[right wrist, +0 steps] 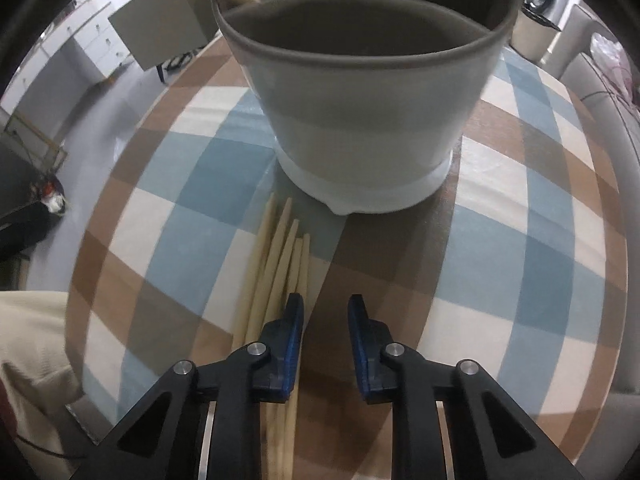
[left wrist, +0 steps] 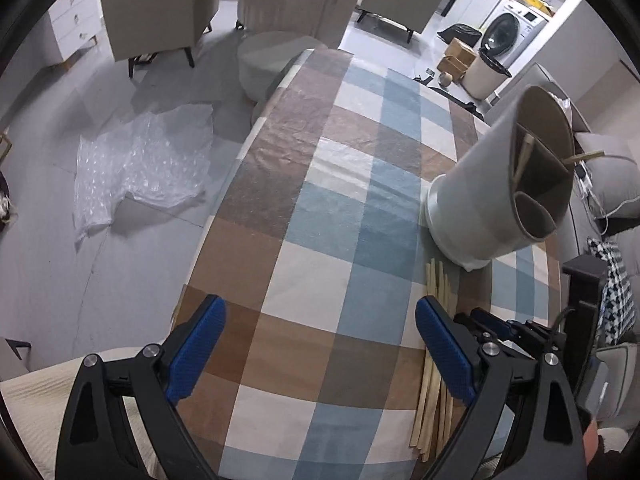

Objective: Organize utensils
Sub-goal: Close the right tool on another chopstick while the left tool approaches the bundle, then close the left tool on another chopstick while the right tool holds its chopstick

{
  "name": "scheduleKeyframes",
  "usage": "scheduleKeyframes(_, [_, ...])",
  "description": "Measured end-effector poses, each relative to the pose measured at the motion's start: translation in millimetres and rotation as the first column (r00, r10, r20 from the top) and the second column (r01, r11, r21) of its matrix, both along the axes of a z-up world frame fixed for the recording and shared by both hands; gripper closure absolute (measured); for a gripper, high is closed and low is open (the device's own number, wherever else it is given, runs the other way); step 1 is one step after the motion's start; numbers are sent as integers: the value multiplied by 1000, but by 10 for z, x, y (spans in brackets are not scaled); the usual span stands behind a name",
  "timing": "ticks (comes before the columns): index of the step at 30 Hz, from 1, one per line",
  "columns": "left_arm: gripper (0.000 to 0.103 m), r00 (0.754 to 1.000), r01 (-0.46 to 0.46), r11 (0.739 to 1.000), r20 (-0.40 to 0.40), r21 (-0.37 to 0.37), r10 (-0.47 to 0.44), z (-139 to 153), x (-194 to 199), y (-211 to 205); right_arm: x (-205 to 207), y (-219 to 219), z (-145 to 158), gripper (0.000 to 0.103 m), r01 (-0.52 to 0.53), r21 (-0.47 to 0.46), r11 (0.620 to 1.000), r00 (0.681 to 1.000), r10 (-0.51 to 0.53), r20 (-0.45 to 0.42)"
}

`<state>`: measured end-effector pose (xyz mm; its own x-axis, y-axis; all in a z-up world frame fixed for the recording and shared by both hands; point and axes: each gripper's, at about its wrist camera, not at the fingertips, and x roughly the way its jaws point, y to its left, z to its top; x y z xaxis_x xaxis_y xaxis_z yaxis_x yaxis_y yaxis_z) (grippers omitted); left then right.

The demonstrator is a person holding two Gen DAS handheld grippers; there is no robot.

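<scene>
A white utensil holder [left wrist: 496, 184] with brown inner compartments stands on the checked tablecloth [left wrist: 320, 208]; it holds two wooden chopsticks [left wrist: 528, 152]. It fills the top of the right wrist view [right wrist: 360, 120]. Several loose wooden chopsticks [right wrist: 280, 264] lie side by side on the cloth in front of the holder, also seen in the left wrist view [left wrist: 436, 368]. My right gripper [right wrist: 326, 320] is open and empty, low over the cloth, its left finger over the chopsticks. My left gripper [left wrist: 320, 344] is wide open and empty above the table's near end, left of the chopsticks.
The table's left edge [left wrist: 224, 208] drops to a grey floor with bubble wrap [left wrist: 140, 168]. Armchairs [left wrist: 156, 12] stand beyond. A sofa with cushions [left wrist: 612, 184] runs along the right side. A beige cushion [left wrist: 36, 408] lies at the near left.
</scene>
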<state>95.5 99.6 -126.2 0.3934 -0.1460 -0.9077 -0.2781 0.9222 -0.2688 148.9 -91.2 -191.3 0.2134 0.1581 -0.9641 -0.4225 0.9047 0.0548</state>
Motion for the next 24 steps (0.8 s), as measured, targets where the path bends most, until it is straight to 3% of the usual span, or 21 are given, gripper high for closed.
scheduleKeyframes(14, [10, 999, -39, 999, -34, -28, 38, -72, 20, 177, 21, 248, -9, 83, -56, -86, 995, 998, 59, 32])
scheduleKeyframes(17, [10, 998, -39, 999, -41, -19, 38, -89, 26, 190, 59, 296, -1, 88, -69, -89, 994, 996, 73, 41])
scheduleKeyframes(19, [10, 998, -41, 999, -46, -13, 40, -108, 32, 202, 39, 304, 8, 99, -78, -70, 994, 996, 81, 38])
scheduleKeyframes(24, [10, 997, -33, 999, -74, -15, 32, -196, 57, 172, -40, 187, 124, 99, -61, -25, 998, 996, 62, 65])
